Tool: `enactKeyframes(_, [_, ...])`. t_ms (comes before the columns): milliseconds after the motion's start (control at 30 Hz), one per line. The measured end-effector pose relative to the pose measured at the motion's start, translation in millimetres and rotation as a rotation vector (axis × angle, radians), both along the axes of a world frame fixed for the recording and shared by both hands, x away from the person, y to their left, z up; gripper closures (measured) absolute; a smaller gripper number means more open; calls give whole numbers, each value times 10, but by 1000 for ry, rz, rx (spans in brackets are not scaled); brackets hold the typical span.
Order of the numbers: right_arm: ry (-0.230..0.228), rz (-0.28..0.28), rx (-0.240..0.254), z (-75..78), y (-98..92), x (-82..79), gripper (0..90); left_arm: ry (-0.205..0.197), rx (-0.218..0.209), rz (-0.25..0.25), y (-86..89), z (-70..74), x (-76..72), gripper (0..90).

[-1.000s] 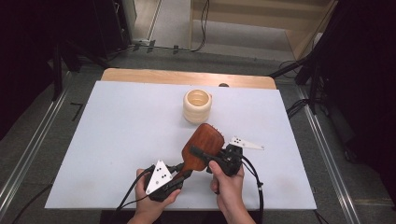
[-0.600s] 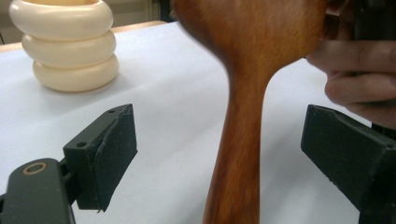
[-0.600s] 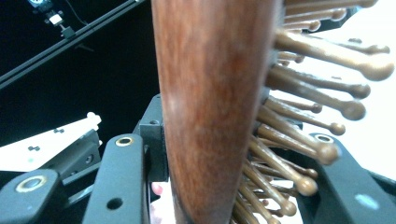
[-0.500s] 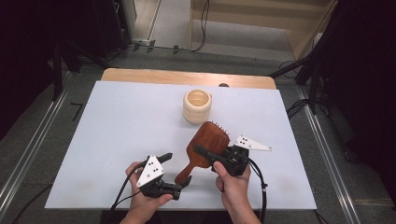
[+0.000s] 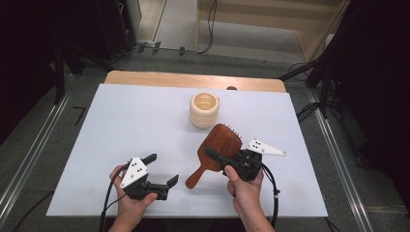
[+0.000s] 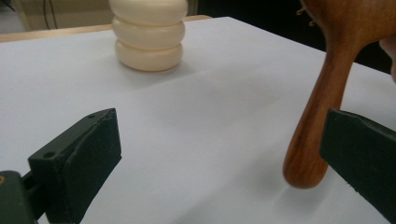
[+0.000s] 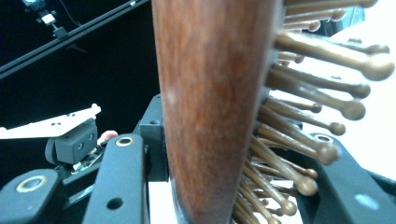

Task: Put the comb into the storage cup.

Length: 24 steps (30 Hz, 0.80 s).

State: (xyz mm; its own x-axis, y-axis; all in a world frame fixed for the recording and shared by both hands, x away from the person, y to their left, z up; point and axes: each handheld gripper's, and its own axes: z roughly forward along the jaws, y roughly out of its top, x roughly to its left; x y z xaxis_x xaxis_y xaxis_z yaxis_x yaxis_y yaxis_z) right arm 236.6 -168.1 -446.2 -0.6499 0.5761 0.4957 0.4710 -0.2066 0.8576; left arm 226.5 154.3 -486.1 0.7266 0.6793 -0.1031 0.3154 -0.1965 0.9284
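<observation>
A wooden hairbrush (image 5: pixel 221 141) is held tilted over the white table, its bristles (image 7: pixel 303 140) facing to one side. My right gripper (image 5: pixel 216 155) is shut on the brush head (image 7: pixel 210 107). The handle (image 5: pixel 194 178) slopes down, with its tip near the table. My left gripper (image 5: pixel 162 169) sits a little left of the handle (image 6: pixel 322 107). It is open, its jaws have just been opening, and nothing is between them. Its fingers (image 6: pixel 79 163) stand wide apart just above the table.
A cream ribbed cup (image 5: pixel 204 110) stands upright behind the brush, also ahead of the left gripper (image 6: pixel 149 37). The white tabletop (image 5: pixel 121 121) has free room at the left and back. A wooden edge (image 5: pixel 145 78) runs along the far side.
My left gripper has let go of the brush handle, opened wide and moved left, away from it. The right gripper has kept its hold on the brush head and barely moved.
</observation>
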Motion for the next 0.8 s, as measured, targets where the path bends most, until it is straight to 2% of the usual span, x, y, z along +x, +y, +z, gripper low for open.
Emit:
enactKeyframes(100, [-7,-1,-3,10,-23,17,510,-2,12,17,97,-12,8,0])
enactKeyframes(367, [-22,-9,-14,22,-32,48,510,-9,7,57,326,2,55,0])
enactKeyframes(567, [-18,-20,-22,24,-39,88,510,-17,18,89,476,4,99,0])
enactKeyframes(733, [-18,-29,-25,28,-53,127,510,-31,3,112,597,17,124,0])
enactKeyframes(800, [-19,-30,-30,34,-56,149,509,-31,9,119,633,15,136,0])
